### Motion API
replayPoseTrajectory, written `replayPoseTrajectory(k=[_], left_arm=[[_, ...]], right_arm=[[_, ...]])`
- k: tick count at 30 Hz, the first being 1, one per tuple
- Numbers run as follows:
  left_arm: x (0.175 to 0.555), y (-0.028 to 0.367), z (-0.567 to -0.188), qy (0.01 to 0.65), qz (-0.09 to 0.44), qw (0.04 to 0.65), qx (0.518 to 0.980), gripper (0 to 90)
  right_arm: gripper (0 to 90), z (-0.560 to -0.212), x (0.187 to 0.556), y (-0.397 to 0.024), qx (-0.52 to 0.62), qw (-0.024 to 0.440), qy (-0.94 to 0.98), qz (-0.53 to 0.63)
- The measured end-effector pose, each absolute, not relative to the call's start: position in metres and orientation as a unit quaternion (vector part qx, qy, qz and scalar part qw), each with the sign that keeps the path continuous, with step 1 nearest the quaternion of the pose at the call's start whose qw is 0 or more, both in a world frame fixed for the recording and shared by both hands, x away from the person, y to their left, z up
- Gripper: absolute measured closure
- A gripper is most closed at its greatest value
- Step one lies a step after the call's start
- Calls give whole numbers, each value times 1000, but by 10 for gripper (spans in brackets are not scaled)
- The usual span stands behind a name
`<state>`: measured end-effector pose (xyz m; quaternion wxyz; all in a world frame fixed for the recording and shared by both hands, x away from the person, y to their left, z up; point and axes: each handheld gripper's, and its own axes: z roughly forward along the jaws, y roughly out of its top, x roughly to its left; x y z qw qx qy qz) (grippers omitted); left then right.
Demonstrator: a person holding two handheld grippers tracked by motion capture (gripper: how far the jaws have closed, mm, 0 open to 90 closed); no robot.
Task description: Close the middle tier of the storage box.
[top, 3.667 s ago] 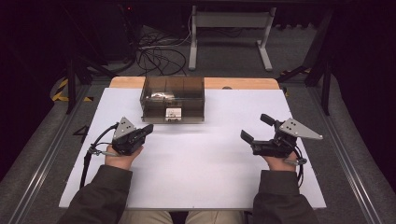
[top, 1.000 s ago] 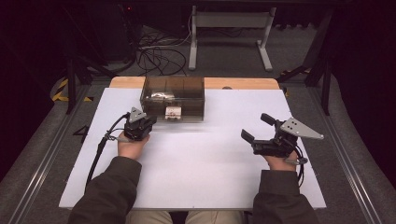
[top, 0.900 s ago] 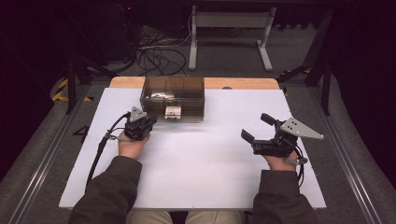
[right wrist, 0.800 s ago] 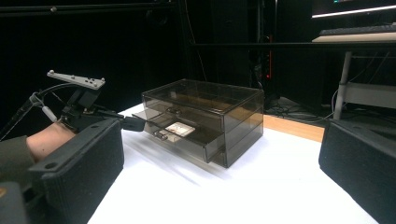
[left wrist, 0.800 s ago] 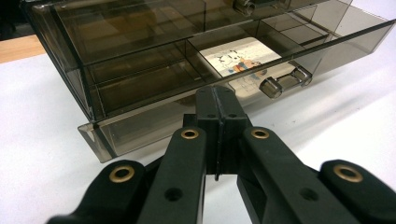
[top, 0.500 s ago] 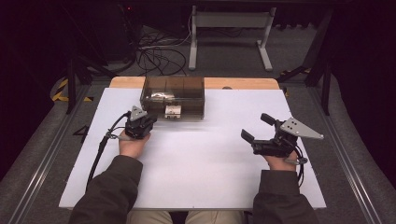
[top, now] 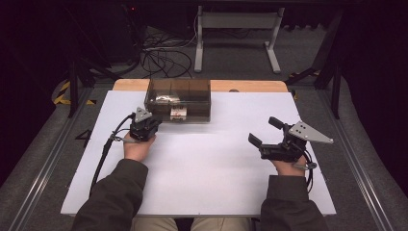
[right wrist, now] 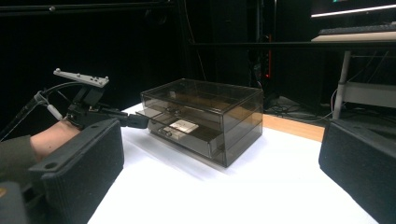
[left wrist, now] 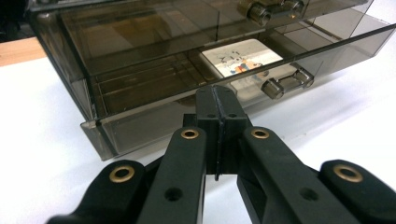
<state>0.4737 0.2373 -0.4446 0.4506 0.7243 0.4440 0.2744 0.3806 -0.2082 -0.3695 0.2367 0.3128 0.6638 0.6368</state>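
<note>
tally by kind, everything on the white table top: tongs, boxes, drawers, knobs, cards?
Tongs: 2, left tongs and right tongs
Smoked clear drawer box: 1
Drawers in it: 2, upper drawer and lower drawer
Drawer knobs: 2, and
White card in the lower drawer: 1
Total: 8

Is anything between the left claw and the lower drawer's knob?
Nothing visible. The left claw, shut, sits at the lower drawer front, off to the side of its knob; only bare drawer front lies between them.

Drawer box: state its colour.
The drawer box is see-through smoky brown; left gripper view shows it best.
</note>
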Motion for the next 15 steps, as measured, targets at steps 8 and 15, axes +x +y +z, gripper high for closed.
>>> replayPoseTrajectory(k=[8,15], left_arm=[[478,234,-444,444,276,450,724,900],[481,233,-445,447,278,450,722,900]], right_arm=[[7,-369,380,-209,315,238,662,637],[7,-369,380,-209,315,238,662,638]])
